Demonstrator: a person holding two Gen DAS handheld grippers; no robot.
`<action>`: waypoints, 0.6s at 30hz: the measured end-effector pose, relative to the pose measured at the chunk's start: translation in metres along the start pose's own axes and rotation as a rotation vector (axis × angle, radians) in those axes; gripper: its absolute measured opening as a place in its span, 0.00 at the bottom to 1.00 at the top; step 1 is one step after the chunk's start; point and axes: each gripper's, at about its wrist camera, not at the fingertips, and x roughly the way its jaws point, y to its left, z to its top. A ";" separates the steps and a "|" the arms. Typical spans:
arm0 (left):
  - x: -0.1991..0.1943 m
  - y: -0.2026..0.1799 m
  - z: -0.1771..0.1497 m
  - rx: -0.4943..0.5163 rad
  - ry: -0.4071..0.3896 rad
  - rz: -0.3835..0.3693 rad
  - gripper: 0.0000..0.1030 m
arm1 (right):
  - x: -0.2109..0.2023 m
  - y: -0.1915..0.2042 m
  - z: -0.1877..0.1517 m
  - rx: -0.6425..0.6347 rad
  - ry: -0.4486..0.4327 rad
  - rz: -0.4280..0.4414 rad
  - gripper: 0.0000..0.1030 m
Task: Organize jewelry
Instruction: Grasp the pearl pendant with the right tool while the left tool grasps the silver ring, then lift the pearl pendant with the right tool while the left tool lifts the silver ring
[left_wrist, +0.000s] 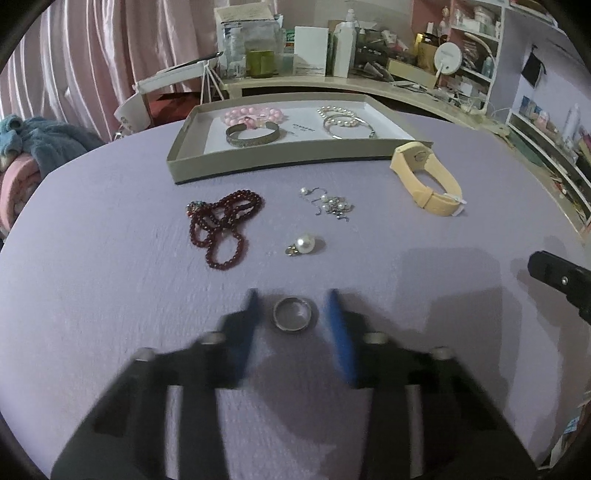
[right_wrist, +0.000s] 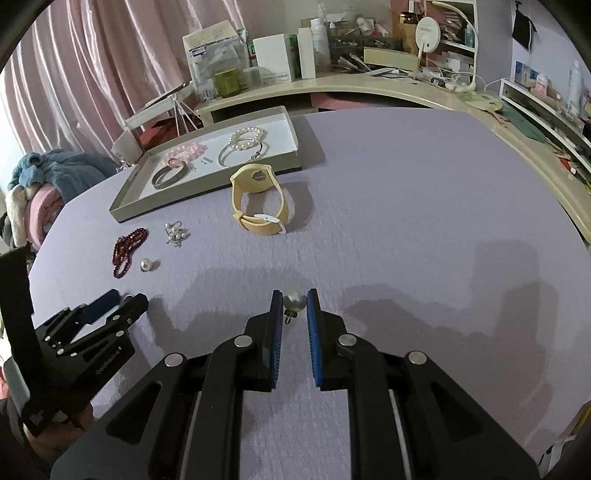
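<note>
Straddling a silver ring (left_wrist: 292, 314) on the desk (left_wrist: 388, 236), the left tongs (left_wrist: 291, 306) gape without touching it; the right tongs (right_wrist: 294, 300) stand narrowly parted around a pearl earring (right_wrist: 294, 301), contact unclear.

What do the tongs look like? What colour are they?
Both pairs match. The left tongs and the right tongs have black, angular frames with cut-out slots and round silver pins at the joints. Each finger ends in a flat blue pad, and the right ones show a ridged texture. One black arm carries small white lettering, too small to read. No cables or sleeves show.
</note>
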 end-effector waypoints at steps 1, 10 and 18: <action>0.000 0.001 0.000 -0.003 0.001 -0.010 0.21 | 0.000 0.001 0.000 0.000 -0.002 0.003 0.13; -0.020 0.035 0.005 -0.082 -0.034 -0.012 0.21 | 0.000 0.015 0.007 -0.013 -0.022 0.054 0.13; -0.055 0.083 0.013 -0.199 -0.111 0.066 0.21 | 0.002 0.043 0.017 -0.057 -0.038 0.125 0.13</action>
